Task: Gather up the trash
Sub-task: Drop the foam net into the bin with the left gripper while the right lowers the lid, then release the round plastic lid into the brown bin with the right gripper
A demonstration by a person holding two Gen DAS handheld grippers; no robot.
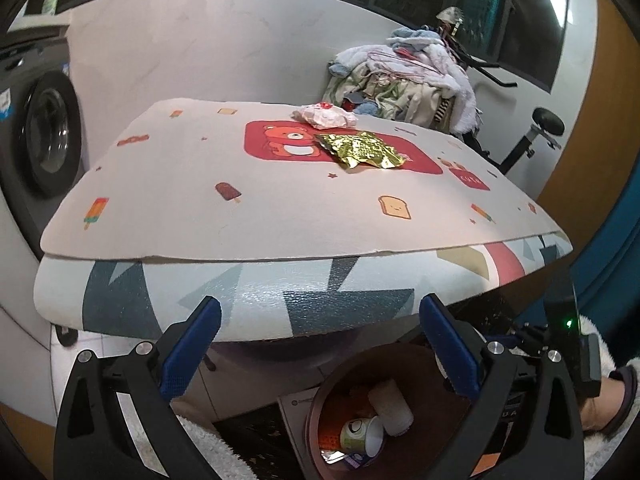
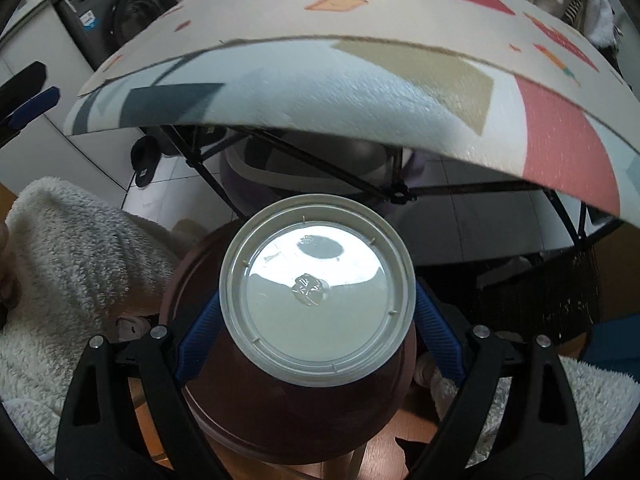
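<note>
Presently, right gripper (image 2: 316, 334), ribbed blue pads pinching a round translucent plastic lid (image 2: 316, 296) above the brown round bin (image 2: 288, 428). Left gripper (image 1: 320, 344) spread, empty. Crinkled gold foil wrapper (image 1: 362, 150) and crumpled pink wrapper (image 1: 326, 116) lie on the printed foam tabletop (image 1: 180, 200).

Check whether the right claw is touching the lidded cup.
Touching: the right wrist view shows both blue fingers pressed against the cup sides.
</note>
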